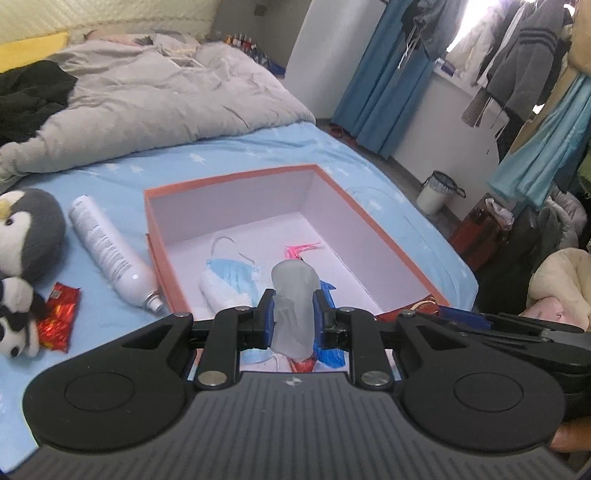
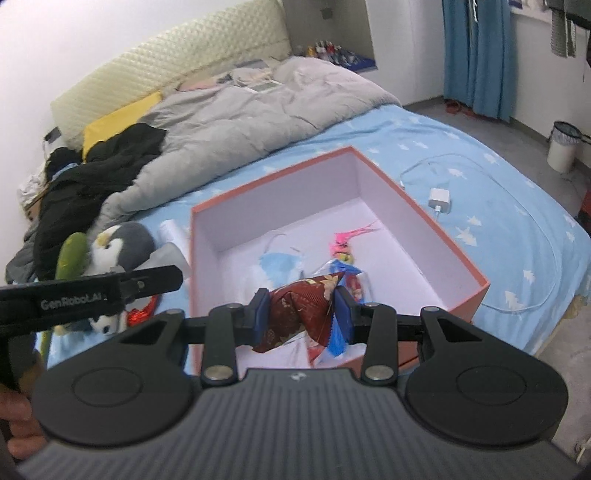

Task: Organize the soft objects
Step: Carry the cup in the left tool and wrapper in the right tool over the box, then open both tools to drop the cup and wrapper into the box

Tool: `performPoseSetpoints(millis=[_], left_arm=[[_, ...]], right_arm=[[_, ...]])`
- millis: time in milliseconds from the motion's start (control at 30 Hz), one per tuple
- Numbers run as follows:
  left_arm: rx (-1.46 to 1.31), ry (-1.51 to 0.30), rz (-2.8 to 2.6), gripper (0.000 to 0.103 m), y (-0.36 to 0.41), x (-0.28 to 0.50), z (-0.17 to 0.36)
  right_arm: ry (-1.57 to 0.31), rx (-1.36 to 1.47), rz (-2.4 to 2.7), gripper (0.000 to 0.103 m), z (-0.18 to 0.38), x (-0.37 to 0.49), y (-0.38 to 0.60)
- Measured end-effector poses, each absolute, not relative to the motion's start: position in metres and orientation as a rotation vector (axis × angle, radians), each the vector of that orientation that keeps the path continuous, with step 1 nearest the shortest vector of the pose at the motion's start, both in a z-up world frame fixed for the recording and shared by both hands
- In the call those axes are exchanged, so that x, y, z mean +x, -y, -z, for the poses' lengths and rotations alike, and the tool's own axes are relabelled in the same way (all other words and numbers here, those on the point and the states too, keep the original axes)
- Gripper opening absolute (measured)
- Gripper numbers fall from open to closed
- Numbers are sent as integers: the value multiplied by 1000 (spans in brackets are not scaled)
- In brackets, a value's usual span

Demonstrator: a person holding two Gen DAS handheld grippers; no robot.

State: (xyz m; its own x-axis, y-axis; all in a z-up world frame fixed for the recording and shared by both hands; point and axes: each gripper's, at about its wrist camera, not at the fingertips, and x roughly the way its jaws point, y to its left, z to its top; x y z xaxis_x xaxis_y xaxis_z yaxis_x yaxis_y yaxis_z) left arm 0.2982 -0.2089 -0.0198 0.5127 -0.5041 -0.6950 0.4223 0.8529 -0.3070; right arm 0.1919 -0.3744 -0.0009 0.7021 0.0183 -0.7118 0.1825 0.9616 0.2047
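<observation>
Bedroom with a bed (image 2: 480,155) in blue sheets

A grey duvet (image 2: 240,122) is heaped at 11 o'clock below a padded headboard (image 2: 166,70); blue curtains (image 2: 476,55) hang at 1 o'clock beside a bright window (image 1: 480,22), a white bin (image 2: 561,147) on grey floor (image 2: 443,110).

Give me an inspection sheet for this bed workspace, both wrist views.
Surface: blue star-print bedsheet.
Job's things: open orange box holding a blue face mask and a pink tassel; plush penguin and plush panda left of it.
Clutter: white spray can, red snack wrapper.
Grippers: left gripper shut on a frosted soft tube; right gripper shut on a red brocade pouch.
Cables: white charger with cord, right of box.
Surroundings: grey duvet, blue curtains, waste bin.
</observation>
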Motion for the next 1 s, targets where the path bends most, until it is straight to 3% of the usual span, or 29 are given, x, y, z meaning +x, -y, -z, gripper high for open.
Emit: performPoseSetpoints(millis=[300, 333, 400, 500, 600, 1000], left_arm=[[-76, -959, 560, 25, 238, 347, 63], [-70, -967, 558, 27, 239, 351, 67], [-49, -985, 558, 46, 244, 356, 74], [-48, -978, 550, 47, 244, 358, 78], [-58, -981, 548, 47, 241, 357, 78], [-51, -887, 540, 47, 207, 293, 37]], right_arm=[[-879, 301, 101, 42, 39, 234, 400], [-885, 299, 108, 43, 44, 238, 402], [-897, 303, 116, 45, 50, 242, 406], [-917, 318, 118, 49, 57, 247, 413], [-916, 334, 129, 64, 58, 246, 417], [-857, 301, 98, 65, 28, 204, 393]])
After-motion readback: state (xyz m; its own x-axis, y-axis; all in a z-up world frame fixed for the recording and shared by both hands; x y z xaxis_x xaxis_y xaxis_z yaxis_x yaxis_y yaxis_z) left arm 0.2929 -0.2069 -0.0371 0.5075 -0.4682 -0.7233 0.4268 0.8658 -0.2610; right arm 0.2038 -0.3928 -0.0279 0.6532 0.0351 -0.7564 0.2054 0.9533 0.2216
